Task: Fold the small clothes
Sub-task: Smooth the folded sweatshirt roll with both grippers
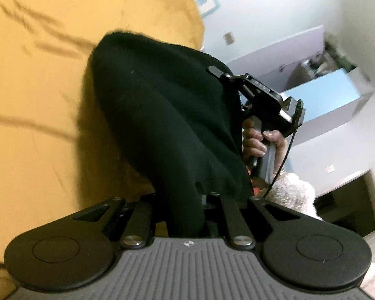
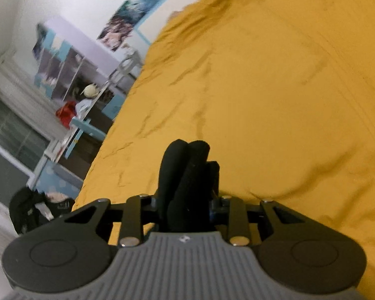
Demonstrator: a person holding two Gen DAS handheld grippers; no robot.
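A black garment (image 1: 162, 115) hangs stretched in the air above the yellow bedspread (image 1: 37, 100). My left gripper (image 1: 187, 215) is shut on one edge of it; the fingertips are buried in the cloth. In the left wrist view the right gripper (image 1: 218, 71) grips the far edge of the garment, with a hand on its handle. In the right wrist view my right gripper (image 2: 187, 200) is shut on a bunched fold of the black garment (image 2: 187, 175), held over the yellow bedspread (image 2: 275, 87).
The bed's edge runs along the left of the right wrist view. Beyond it stand a shelf unit (image 2: 70, 62), a blue chair (image 2: 82, 130) and a dark pile (image 2: 35, 205) on the floor. A blue-fronted cabinet (image 1: 325, 95) stands by the wall.
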